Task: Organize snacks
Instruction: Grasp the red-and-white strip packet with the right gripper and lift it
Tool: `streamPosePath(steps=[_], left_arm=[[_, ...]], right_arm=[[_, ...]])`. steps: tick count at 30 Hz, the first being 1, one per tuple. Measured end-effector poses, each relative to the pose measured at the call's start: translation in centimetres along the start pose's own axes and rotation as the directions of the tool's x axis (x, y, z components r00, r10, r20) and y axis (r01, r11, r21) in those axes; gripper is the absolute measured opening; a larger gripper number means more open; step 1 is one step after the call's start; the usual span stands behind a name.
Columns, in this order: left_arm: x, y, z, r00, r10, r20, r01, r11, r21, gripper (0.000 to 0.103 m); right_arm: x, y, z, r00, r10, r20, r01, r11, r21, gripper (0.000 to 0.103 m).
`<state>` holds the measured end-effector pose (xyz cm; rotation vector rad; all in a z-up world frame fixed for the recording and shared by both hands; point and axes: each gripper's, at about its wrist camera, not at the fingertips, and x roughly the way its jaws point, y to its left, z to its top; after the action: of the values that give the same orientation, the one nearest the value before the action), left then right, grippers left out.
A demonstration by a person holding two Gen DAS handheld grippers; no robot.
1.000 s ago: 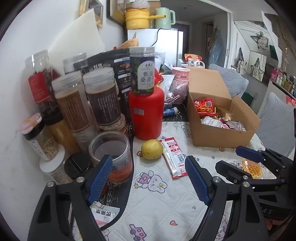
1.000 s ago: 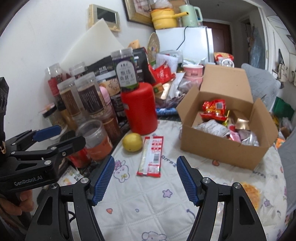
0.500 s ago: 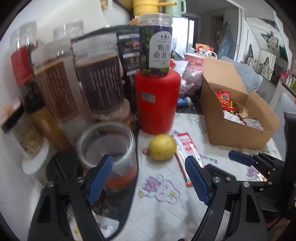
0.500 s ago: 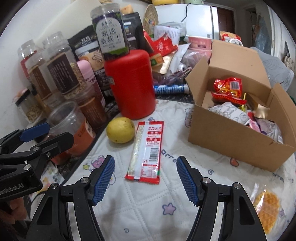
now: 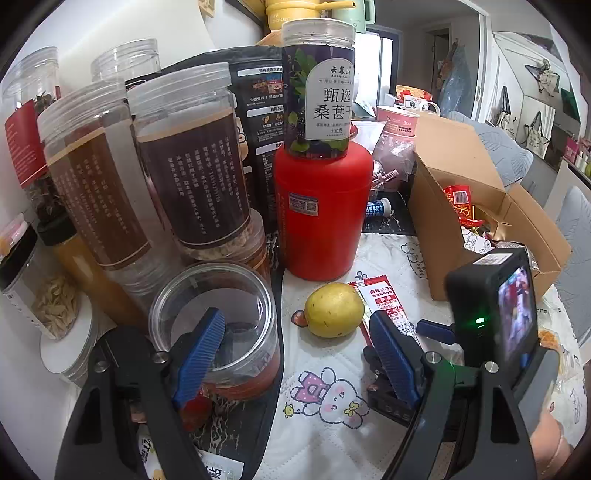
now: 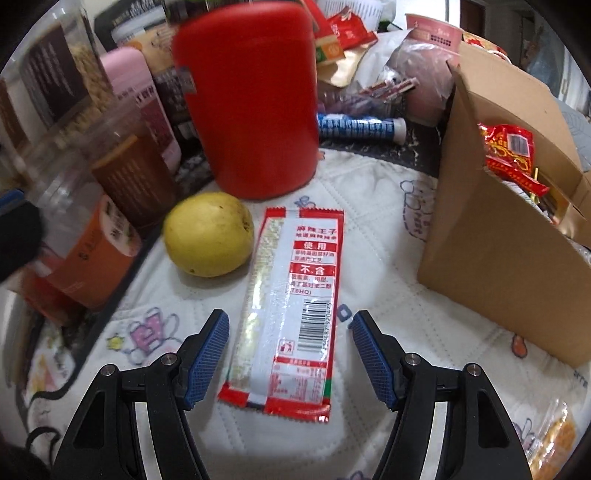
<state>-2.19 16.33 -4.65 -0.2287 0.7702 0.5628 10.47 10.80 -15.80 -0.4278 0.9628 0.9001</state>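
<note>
The right gripper (image 6: 290, 356), jaws spread and empty, is hovering over the red snack packet (image 6: 291, 306), which is lying flat at the yellow fruit's (image 6: 208, 233) three o'clock. Picking up seems underway; next, lowering and pinching it for the cardboard box (image 6: 491, 258). The left gripper (image 5: 297, 360) is waiting, jaws spread.

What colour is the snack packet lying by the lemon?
Red and white snack packet, clearest in the right wrist view.

White wall (image 5: 122, 26) left; fridge (image 5: 373, 62), dark doorway (image 5: 441, 40) and hung bags (image 5: 535, 129) behind.

Left gripper (image 5: 295, 354) agape, empty, near lemon (image 5: 333, 309).
</note>
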Motion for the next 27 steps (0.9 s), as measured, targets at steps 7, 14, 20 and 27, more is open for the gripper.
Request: streamPosePath(steps=[7,14,20,27], left_arm=[[0.0,-0.1,-0.1,1.000,0.009,-0.002,-0.009,1.000,0.002,0.081],[-0.4,-0.2,-0.1,1.000,-0.022,-0.009,0.022,1.000,-0.017,0.081],[-2.0,-1.3,-0.4,0.999,-0.039,0.007,0.039,0.999,-0.001,0.081],[-4.3,-3.8,-0.9,0.995,-0.097,0.021,0.097,0.995,0.031,0.081]], right_arm=[[0.0,1.2,-0.4,0.997,-0.063,0.033,0.065,0.996,-0.056,0.047],[-2.0,0.8,-0.9,0.997,-0.011,0.073,0.014,0.999,-0.047,0.044],[-4.7,-0.2,-1.9,0.994,-0.006,0.109,0.007,1.000,-0.009,0.044],[-9.8,-2.4,-4.2,0.986,-0.034,0.162,0.023,0.998,0.066,0.044]])
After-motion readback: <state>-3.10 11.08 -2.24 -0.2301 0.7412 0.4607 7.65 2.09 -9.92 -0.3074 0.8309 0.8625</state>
